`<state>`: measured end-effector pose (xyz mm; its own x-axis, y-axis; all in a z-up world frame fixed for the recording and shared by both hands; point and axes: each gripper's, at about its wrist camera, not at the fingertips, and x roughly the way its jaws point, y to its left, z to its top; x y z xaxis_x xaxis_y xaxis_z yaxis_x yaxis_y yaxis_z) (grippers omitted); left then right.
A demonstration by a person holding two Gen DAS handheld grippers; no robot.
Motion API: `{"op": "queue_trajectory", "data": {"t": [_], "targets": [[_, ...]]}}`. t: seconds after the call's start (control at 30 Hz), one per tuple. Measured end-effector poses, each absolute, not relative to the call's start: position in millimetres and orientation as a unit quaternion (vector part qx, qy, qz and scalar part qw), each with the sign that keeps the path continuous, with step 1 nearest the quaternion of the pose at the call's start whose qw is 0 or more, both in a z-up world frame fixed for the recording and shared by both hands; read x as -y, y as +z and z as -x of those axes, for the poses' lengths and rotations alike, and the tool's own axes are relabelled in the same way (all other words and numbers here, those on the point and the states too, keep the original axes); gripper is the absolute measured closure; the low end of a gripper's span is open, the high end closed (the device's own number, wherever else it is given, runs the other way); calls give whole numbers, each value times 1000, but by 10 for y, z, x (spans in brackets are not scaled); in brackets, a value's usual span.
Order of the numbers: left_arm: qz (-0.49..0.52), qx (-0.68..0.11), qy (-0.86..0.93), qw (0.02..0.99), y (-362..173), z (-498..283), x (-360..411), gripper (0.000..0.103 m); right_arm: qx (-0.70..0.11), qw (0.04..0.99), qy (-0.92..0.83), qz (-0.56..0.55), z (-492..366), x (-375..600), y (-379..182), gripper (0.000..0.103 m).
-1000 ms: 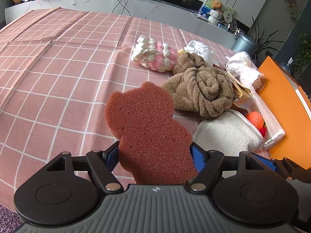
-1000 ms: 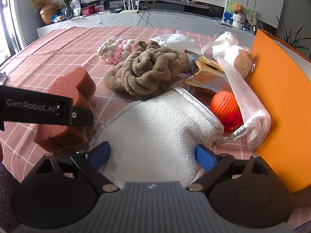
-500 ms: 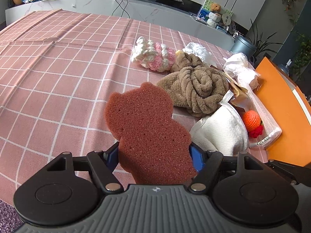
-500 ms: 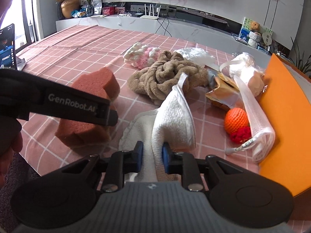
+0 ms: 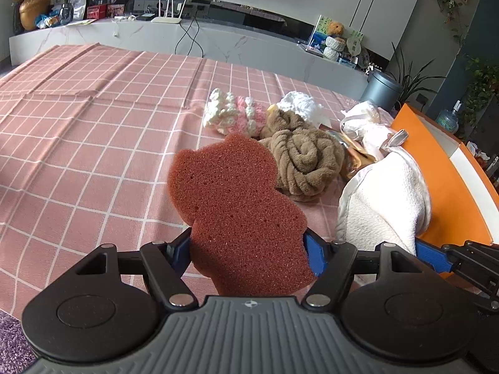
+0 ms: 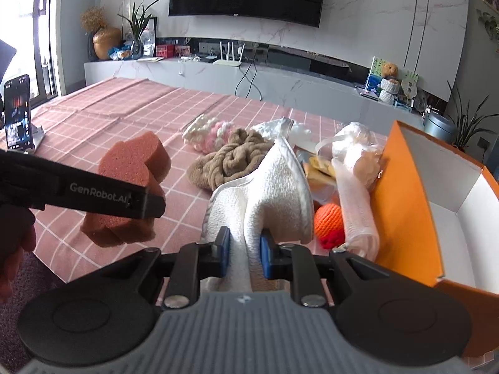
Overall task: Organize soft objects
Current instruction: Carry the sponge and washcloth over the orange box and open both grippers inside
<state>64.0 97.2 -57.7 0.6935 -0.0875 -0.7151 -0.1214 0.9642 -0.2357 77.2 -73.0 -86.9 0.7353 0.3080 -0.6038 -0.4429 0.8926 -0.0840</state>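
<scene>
My left gripper (image 5: 248, 249) is shut on a brown bear-shaped sponge (image 5: 237, 205) and holds it above the pink checked tablecloth (image 5: 93, 143); the sponge also shows in the right wrist view (image 6: 131, 187). My right gripper (image 6: 244, 249) is shut on a white towel (image 6: 268, 193), lifted off the table; it shows at the right of the left wrist view (image 5: 386, 199). An orange box (image 6: 436, 212) with a white inside stands open at the right.
On the cloth lie a brown plush scrunchie (image 5: 302, 162), a pink-and-white knitted piece (image 5: 234, 115), a white fluffy item (image 5: 299, 106), an orange crochet ball (image 6: 327, 221), a mesh bag (image 6: 352, 205) and wrapped items (image 6: 355, 149). A phone on a stand (image 6: 17, 118) stands far left.
My right gripper closed on the white towel and lifted it off the table. Both grippers rose; the left one kept hold of the sponge.
</scene>
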Motion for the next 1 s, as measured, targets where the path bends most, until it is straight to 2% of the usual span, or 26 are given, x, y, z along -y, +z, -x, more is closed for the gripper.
{"op": "queue_trajectory", "data": {"t": [0.53, 1.0], "targets": [[105, -337, -31, 935, -65, -403, -599, 22, -228, 949, 200, 84, -588, 1329, -312, 84], [50, -323, -171, 929, 283, -748, 160, 22, -248, 947, 171, 110, -733, 2278, 177, 84]]}}
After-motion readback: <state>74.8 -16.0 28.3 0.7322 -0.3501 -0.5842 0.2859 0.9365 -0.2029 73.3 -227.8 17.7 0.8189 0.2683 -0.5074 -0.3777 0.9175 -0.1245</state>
